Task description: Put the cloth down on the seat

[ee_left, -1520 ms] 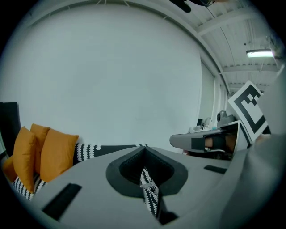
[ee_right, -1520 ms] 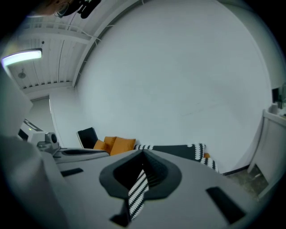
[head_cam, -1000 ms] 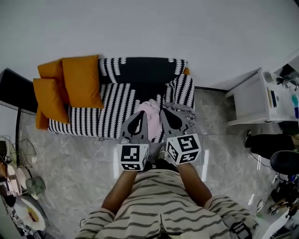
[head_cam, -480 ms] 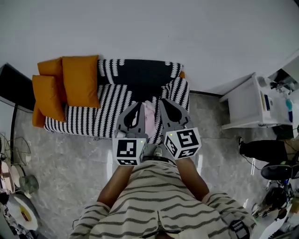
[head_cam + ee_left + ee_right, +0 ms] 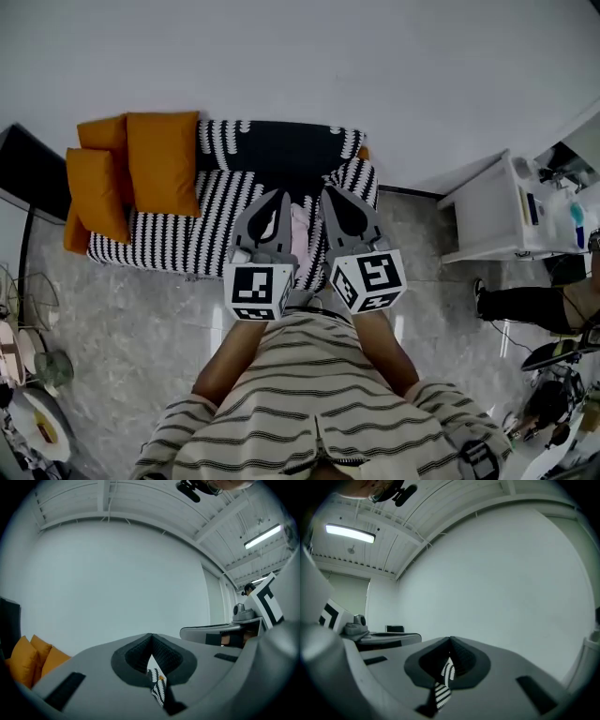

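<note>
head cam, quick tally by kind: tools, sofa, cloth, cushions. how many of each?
tools: 2
sofa: 1
pink cloth: 1
orange cushions: 3 clearly separate; more orange peeks out behind, can't split it
Total: 7 at least

We list: orange cushions [image 5: 161, 164] bunched together at the far left; a white cabinet [image 5: 497, 211] at the right; grey marbled floor [image 5: 131, 309]; a plain white wall [image 5: 300, 56]; one lit ceiling tube [image 5: 350, 533].
</note>
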The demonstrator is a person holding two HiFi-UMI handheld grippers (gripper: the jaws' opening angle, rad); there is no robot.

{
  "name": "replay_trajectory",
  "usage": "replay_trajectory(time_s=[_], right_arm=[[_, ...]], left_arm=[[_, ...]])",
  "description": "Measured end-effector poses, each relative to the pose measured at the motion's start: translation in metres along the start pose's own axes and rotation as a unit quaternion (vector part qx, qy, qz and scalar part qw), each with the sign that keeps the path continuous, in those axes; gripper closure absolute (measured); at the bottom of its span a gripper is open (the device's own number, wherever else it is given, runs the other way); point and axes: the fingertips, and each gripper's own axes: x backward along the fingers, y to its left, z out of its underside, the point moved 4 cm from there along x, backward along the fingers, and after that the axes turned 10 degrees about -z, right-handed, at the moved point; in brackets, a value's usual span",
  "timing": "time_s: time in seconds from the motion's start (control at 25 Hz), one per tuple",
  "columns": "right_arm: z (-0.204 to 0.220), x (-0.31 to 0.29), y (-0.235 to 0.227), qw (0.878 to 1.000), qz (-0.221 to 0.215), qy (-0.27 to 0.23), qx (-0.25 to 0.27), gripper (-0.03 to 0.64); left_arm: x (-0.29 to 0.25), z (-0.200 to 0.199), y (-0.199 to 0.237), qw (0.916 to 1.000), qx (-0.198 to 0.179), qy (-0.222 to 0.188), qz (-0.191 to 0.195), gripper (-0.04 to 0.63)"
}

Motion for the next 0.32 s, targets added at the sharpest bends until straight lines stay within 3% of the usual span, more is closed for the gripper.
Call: replay_trajectory(time_s=[0.32], right_arm=[[-0.013, 0.001, -0.006, 1.000, 0.003, -0.019, 0.006, 0.604]], left_arm=[[-0.007, -0.014, -0.006, 0.9998, -0.009, -0.013, 0.009, 0.591]])
